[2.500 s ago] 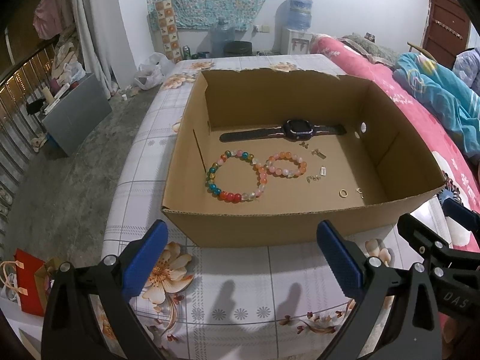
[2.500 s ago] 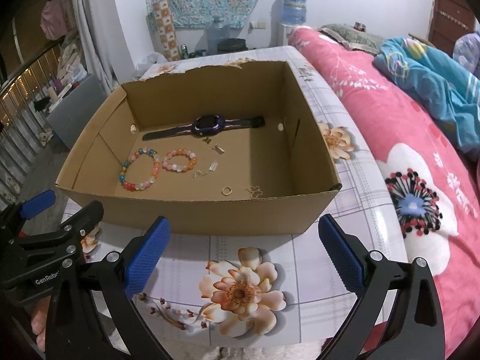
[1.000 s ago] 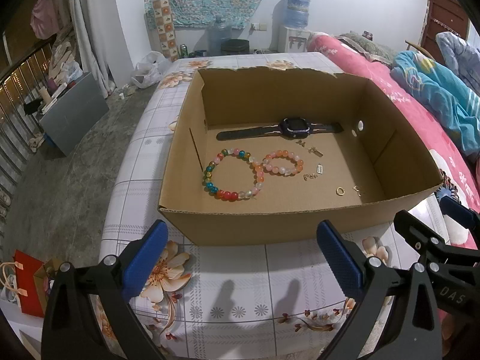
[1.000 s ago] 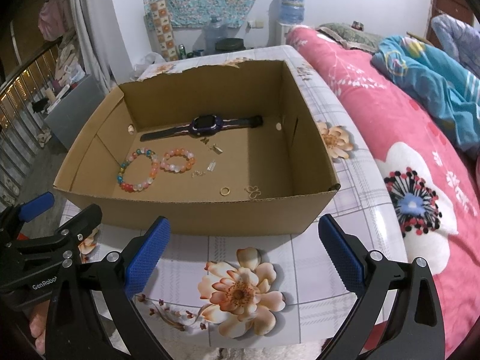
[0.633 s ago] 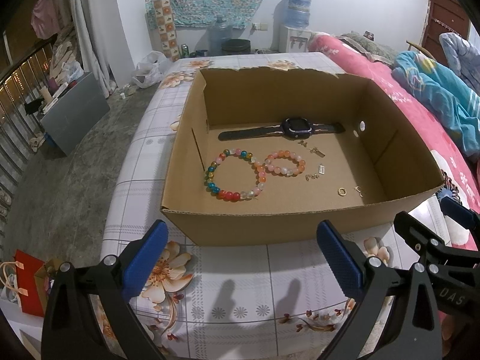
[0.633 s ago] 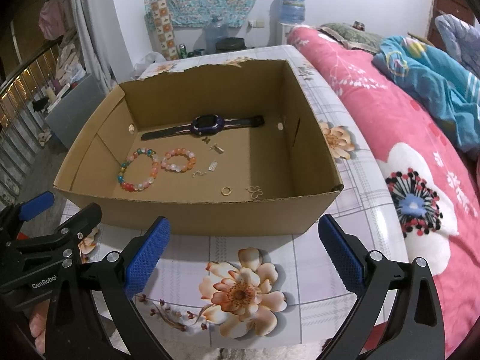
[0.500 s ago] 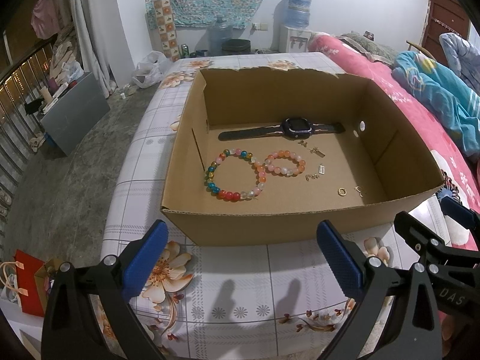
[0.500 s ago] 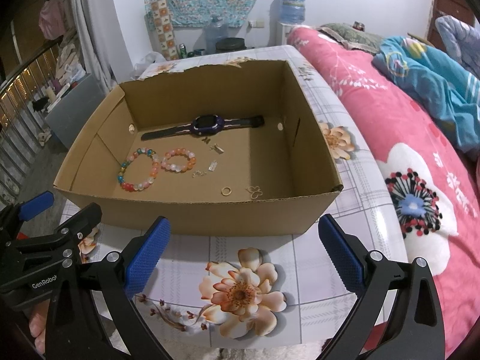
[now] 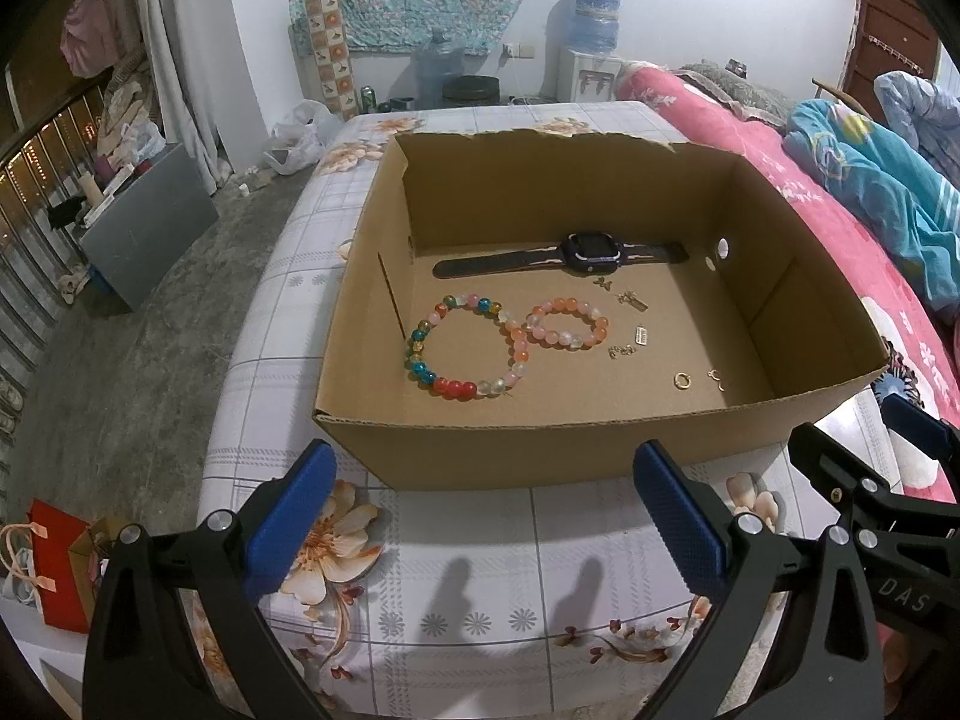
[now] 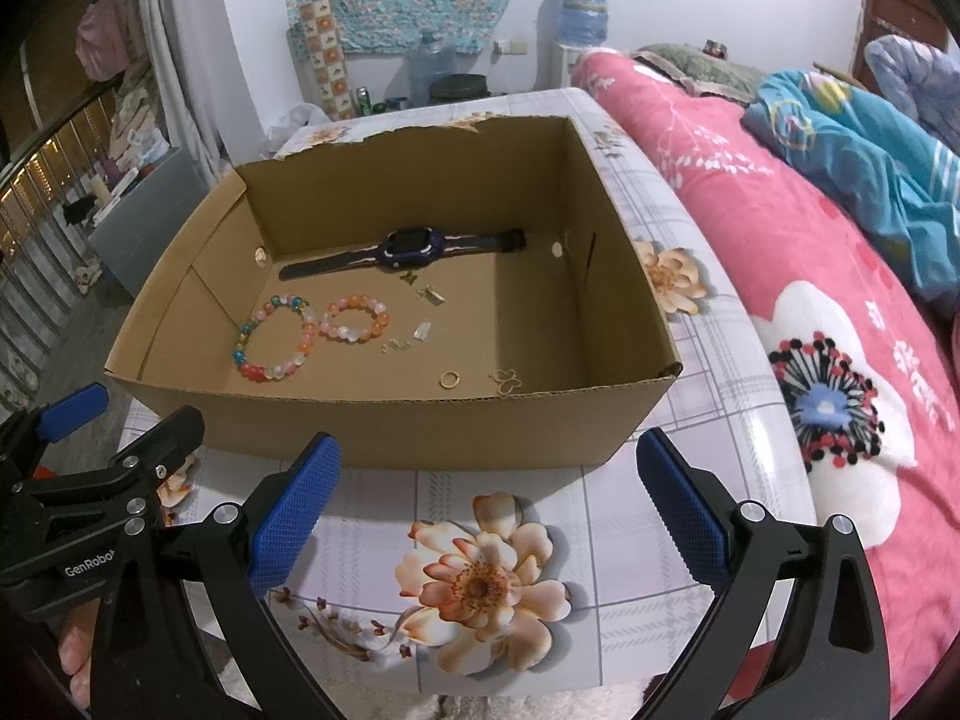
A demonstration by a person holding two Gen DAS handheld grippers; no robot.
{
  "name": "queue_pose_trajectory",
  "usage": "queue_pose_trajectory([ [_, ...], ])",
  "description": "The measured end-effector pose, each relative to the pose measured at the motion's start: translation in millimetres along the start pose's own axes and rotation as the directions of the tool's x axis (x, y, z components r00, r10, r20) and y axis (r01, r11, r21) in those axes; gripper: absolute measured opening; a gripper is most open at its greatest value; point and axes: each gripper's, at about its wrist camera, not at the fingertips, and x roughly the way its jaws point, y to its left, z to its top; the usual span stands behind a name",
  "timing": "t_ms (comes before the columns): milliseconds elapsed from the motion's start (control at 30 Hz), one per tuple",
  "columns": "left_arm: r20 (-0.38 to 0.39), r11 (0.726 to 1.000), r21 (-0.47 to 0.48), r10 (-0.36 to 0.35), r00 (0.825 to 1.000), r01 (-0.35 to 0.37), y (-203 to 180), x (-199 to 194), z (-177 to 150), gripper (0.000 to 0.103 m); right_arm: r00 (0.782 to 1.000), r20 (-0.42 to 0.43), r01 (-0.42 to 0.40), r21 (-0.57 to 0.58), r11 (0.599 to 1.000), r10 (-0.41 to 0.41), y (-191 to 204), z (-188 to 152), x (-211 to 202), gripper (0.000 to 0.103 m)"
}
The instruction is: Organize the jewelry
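An open cardboard box (image 9: 480,438) (image 10: 390,432) stands on the floral tablecloth. Inside lie a dark watch (image 9: 591,252) (image 10: 414,247), a large multicoloured bead bracelet (image 9: 465,345) (image 10: 273,339), a smaller pink-orange bead bracelet (image 9: 567,324) (image 10: 355,318), a gold ring (image 9: 682,381) (image 10: 450,379), a butterfly-shaped earring (image 10: 507,381) and several small charms (image 9: 633,300). My left gripper (image 9: 486,516) hovers open in front of the box's near wall, holding nothing. My right gripper (image 10: 489,498) is open too, just short of the box, with nothing between its fingers.
A bed with a pink floral cover (image 10: 810,252) and a blue blanket (image 9: 870,186) runs along the right. The table (image 9: 480,600) drops off on the left to a concrete floor (image 9: 120,372). Water bottles (image 9: 591,21) stand by the far wall. A red bag (image 9: 51,564) sits at the lower left.
Both views shifted only slightly; the box and the jewelry stay where they were. Both grippers remain open and short of the box.
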Motion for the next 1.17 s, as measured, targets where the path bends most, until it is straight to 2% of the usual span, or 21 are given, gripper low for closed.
queue_pose_trajectory([
  [1167, -0.01, 1.0, 0.002, 0.0, 1.0, 0.0, -1.7, 4.2, -4.9, 0.097, 1.0, -0.002, 0.0, 0.001, 1.0, 0.0, -1.7, -1.0, 0.1, 0.095],
])
